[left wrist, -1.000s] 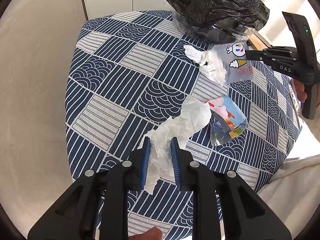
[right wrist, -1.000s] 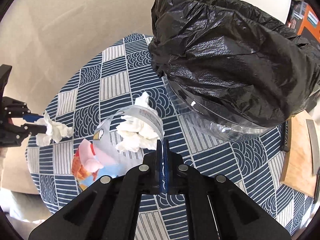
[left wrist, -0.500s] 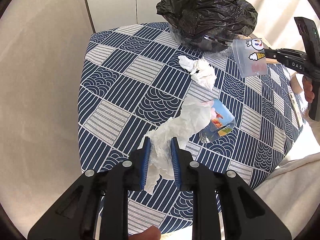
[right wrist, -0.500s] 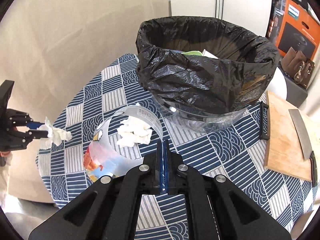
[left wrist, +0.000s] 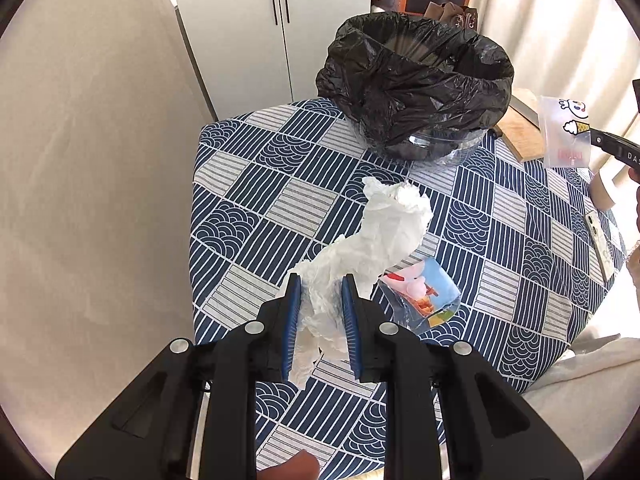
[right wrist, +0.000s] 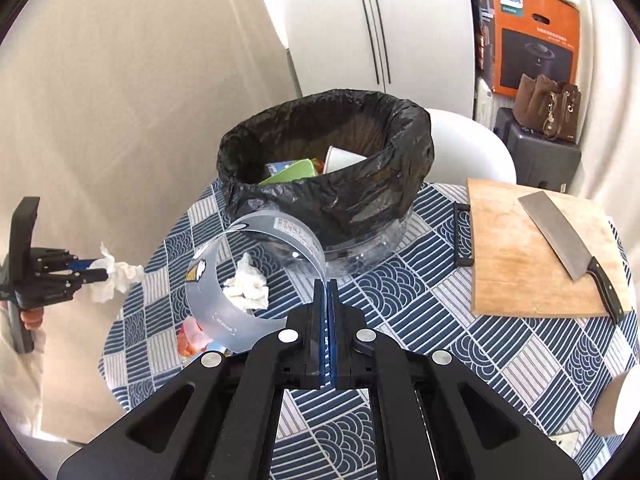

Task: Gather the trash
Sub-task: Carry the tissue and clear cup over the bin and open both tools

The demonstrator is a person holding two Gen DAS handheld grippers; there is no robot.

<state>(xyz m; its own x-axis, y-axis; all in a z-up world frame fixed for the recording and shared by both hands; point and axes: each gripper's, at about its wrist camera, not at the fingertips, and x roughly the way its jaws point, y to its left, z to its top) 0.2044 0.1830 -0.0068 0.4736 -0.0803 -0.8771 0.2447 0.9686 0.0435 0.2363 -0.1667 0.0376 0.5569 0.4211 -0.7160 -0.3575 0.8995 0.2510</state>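
My left gripper (left wrist: 319, 292) is shut on a crumpled white tissue (left wrist: 332, 280), held above the table's near edge. It also shows at the left of the right wrist view (right wrist: 98, 272). My right gripper (right wrist: 326, 286) is shut on the rim of a clear plastic cup (right wrist: 240, 280), held above the table in front of the bin; the cup shows at the right edge of the left wrist view (left wrist: 564, 136). A bin with a black bag (left wrist: 416, 92) (right wrist: 328, 176) stands at the table's far side, with trash inside. Another crumpled tissue (left wrist: 400, 208) (right wrist: 248, 284) and a colourful wrapper (left wrist: 420, 296) lie on the table.
The table has a blue-and-white patterned cloth (left wrist: 256, 208). A wooden cutting board (right wrist: 536, 256) with a cleaver (right wrist: 568, 240) lies to the right of the bin. A white cup (right wrist: 616, 404) stands at the right edge. A cabinet and an orange box (right wrist: 532, 36) stand behind.
Both grippers have risen and pulled back from the table. The clear cup came up off the second tissue, which stays on the cloth. The bin's opening is now in view.
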